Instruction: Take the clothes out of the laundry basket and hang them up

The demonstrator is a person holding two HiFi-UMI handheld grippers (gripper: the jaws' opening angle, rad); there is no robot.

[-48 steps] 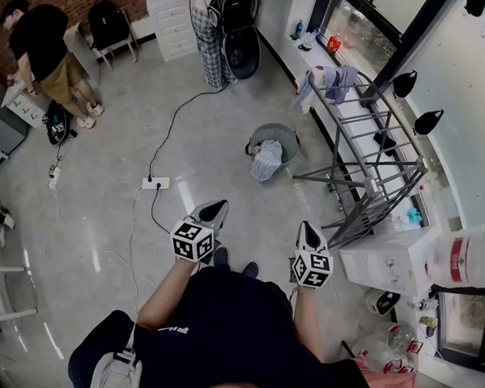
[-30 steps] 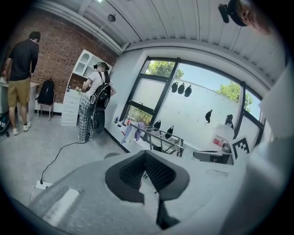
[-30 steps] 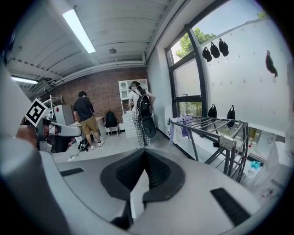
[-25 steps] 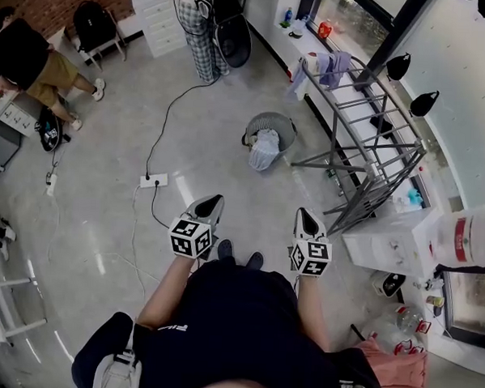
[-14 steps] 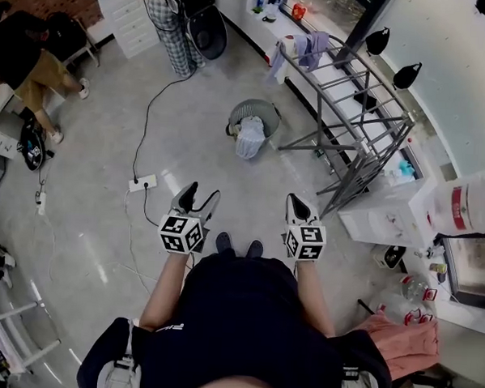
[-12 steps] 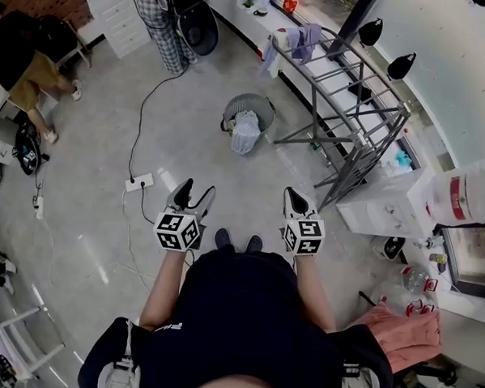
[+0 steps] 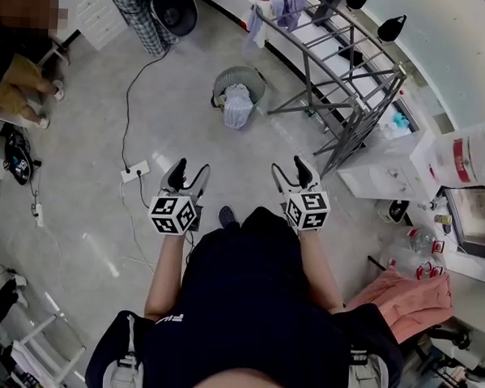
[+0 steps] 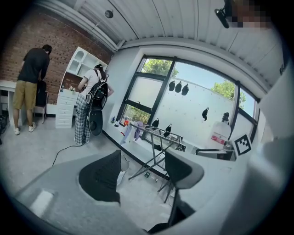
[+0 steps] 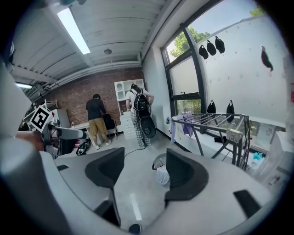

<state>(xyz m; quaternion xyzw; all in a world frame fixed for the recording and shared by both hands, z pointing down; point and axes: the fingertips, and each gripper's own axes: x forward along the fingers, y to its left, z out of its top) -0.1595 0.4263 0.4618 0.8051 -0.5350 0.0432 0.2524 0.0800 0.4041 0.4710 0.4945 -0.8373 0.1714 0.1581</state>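
Shut earlier, left claw (image 7: 188,172) and right claw (image 7: 290,170) just opened, empty.

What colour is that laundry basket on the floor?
The laundry basket is grey; it shows best in the head view.

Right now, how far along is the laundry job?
Done: some clothes already hang on the rack. In hand: nothing. The left gripper and right gripper have just been opening; their jaws stand apart and empty, well short of the basket. Left: a white cloth draped over the basket's rim, plus anything under it, which I cannot see.
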